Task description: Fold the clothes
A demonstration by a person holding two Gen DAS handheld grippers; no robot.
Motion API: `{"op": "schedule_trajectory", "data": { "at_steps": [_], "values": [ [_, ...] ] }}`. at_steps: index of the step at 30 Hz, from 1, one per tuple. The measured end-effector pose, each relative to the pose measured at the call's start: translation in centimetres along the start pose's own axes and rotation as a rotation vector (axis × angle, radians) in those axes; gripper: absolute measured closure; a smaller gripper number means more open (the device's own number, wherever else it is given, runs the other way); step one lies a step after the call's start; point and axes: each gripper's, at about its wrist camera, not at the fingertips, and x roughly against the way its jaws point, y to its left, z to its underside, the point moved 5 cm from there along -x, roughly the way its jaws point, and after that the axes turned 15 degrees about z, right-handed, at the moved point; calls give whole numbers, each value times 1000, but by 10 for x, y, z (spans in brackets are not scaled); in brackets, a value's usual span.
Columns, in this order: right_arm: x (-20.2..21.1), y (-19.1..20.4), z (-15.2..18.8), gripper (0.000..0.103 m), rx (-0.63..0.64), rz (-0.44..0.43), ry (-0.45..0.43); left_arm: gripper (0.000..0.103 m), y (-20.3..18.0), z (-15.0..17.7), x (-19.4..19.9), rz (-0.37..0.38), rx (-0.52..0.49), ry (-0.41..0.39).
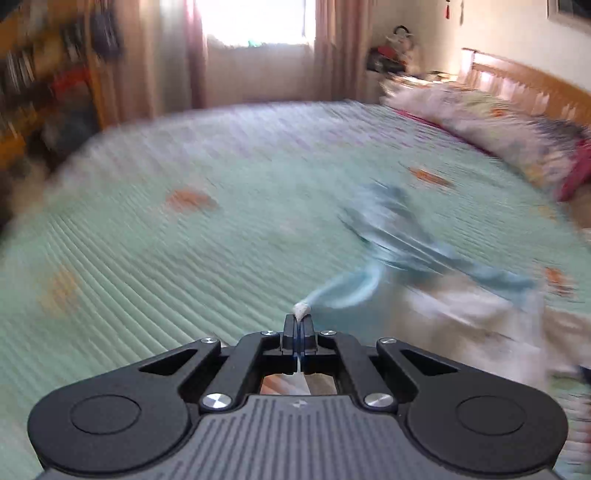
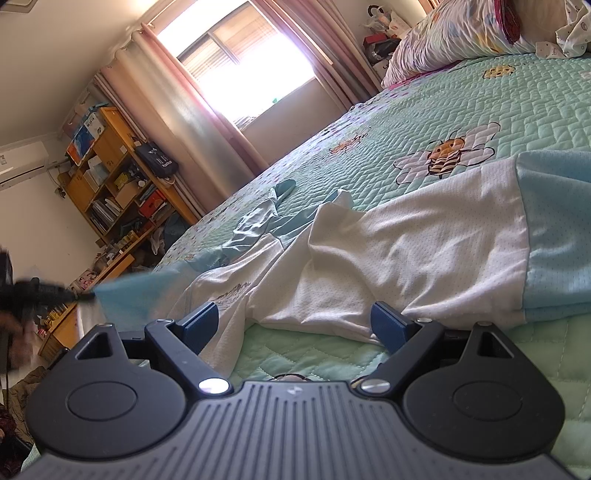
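A white and light-blue garment (image 2: 406, 240) lies crumpled on the green quilted bed (image 2: 535, 110). In the left wrist view it is a blurred heap (image 1: 391, 236) ahead and to the right. My left gripper (image 1: 298, 318) is shut on a thin white-and-blue edge of it (image 1: 302, 307), and the cloth stretches from the jaws back to the heap. The right wrist view shows that gripper (image 2: 83, 295) blurred at the far left, pulling a blue corner (image 2: 122, 295) taut. My right gripper (image 2: 295, 321) stands open low over the bed, with the white hem just ahead of its blue pads (image 2: 201, 321).
Patterned pillows (image 2: 461, 33) and a wooden headboard (image 1: 535, 81) are at the bed's right end. A cluttered wooden shelf (image 2: 110, 177) stands past the far left edge, beside a curtained window (image 2: 251, 59). Bare quilt (image 1: 166, 258) spreads to the left of the garment.
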Motion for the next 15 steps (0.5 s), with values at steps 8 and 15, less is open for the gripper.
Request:
{"op": "schedule_trajectory", "data": {
  "at_steps": [8,15],
  "values": [
    [-3,3,0,11,21,10,5,81,135,-66,-82,-366,-95,134],
    [-5,3,-1,10,27,8,8,78,155,-10,-105,-320,22,159]
  ]
}}
